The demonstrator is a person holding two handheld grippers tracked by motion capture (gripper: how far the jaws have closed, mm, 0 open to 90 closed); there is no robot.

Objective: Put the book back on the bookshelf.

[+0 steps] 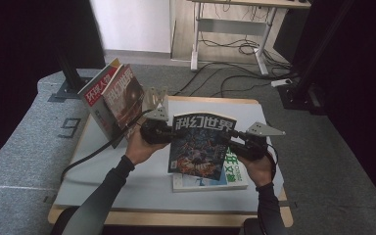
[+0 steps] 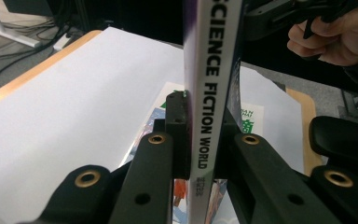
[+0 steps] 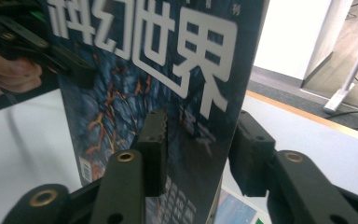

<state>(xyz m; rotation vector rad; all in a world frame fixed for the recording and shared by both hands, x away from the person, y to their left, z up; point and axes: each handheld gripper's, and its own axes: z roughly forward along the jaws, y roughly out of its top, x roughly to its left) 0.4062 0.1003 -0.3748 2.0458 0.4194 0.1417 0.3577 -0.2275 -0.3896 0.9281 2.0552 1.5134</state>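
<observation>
- The white-topped table with a pale wooden rim [image 1: 127, 171] lies under both grippers; a person's dark-sleeved forearms reach over its near edge.
- A bundle of upright magazines with a red-and-white cover in front [image 1: 111, 95] leans at the table's far left corner, beyond the left gripper.
- The dark science-fiction magazine with big white characters and a blue-and-orange cover picture [image 1: 200, 144] is held upright above the table, between the two grippers.
- A flat white-and-green magazine [image 1: 232, 174] lies on the table under the held one, just below the right gripper.
- The left gripper [image 2: 204, 140] is clamped on the held magazine's white spine edge [image 2: 208, 93]; both black pads press it, one from each side.
- The right gripper [image 3: 198, 144] straddles the opposite edge of the same magazine. Its jaws stand parted: the left pad sits over the cover, the right pad stands clear of the edge, so it is not gripping.
</observation>
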